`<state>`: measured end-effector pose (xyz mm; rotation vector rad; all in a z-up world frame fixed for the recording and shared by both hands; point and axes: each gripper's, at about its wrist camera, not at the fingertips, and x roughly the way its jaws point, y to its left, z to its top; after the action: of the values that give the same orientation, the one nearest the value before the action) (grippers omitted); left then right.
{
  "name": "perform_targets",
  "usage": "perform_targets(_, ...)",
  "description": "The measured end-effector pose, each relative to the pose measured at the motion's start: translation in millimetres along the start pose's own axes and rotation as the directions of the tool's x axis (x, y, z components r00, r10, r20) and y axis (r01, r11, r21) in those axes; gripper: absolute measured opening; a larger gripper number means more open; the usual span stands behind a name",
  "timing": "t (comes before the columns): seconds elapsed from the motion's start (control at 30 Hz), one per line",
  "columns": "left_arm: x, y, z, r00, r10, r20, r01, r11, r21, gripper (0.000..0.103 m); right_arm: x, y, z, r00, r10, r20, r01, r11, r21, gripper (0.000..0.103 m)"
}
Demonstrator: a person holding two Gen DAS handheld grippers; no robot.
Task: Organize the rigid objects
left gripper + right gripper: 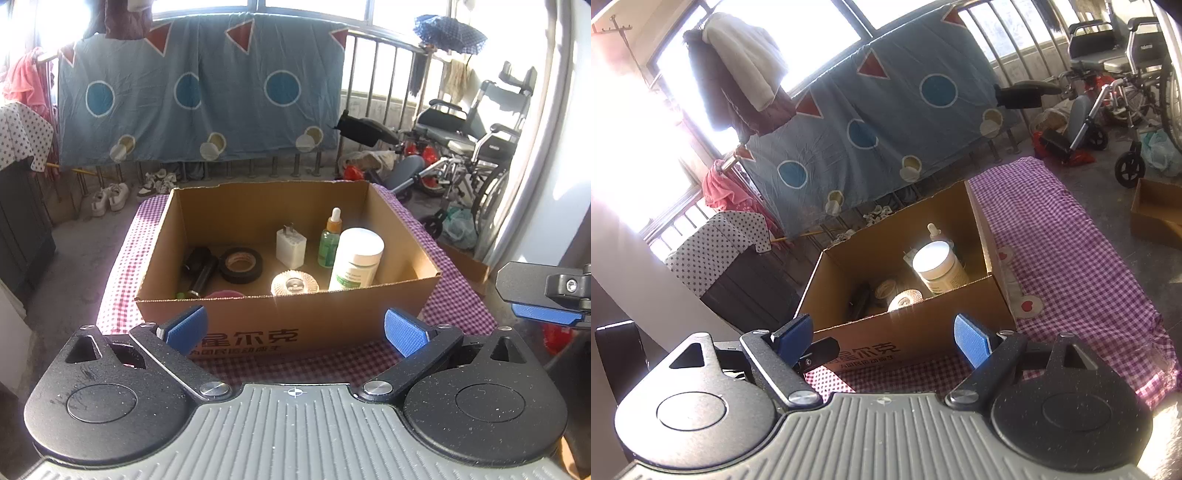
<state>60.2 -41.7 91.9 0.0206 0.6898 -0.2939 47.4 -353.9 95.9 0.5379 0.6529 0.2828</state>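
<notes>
An open cardboard box [351, 317] stands on a purple checked cloth [458, 295]. Inside it are a white jar with a green label [356, 260], a green dropper bottle [330, 240], a white charger plug [290, 245], a roll of black tape [241, 264], a black cylinder [201, 271] and a round ribbed disc [294, 283]. My left gripper [295, 330] is open and empty, just in front of the box's near wall. My right gripper [882, 338] is also open and empty, before the same box [923, 332]; the jar [940, 266] shows inside.
A blue patterned sheet [199, 96] hangs on a railing behind the table. A folded wheelchair [476, 147] and red items stand at the right. Shoes [110, 197] lie on the floor at the left. Another cardboard box [1156, 212] sits on the floor at the right.
</notes>
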Motion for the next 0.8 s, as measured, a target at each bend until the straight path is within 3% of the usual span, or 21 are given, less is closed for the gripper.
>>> perform_targets(0.27, -3.2, 4.3, -4.8, 0.999, 0.046, -0.013, -0.046, 0.999, 0.013, 0.103, 7.5, 9.1, -11.0, 0.989, -0.146, 0.033, 0.149, 0.983, -0.111, 0.089)
perform_targets(0.53, 1.7, 5.5, -10.0, 0.989, 0.146, -0.034, -0.145, 0.989, 0.016, 0.103, 26.5, 21.6, -19.5, 0.979, -0.201, 0.032, 0.204, 0.956, -0.209, 0.099)
perform_targets(0.8, 5.1, 17.6, -12.3, 0.992, 0.121, -0.023, -0.122, 0.992, -0.034, 0.103, 39.6, 26.1, -20.1, 0.969, -0.240, 0.051, 0.245, 0.933, -0.264, 0.103)
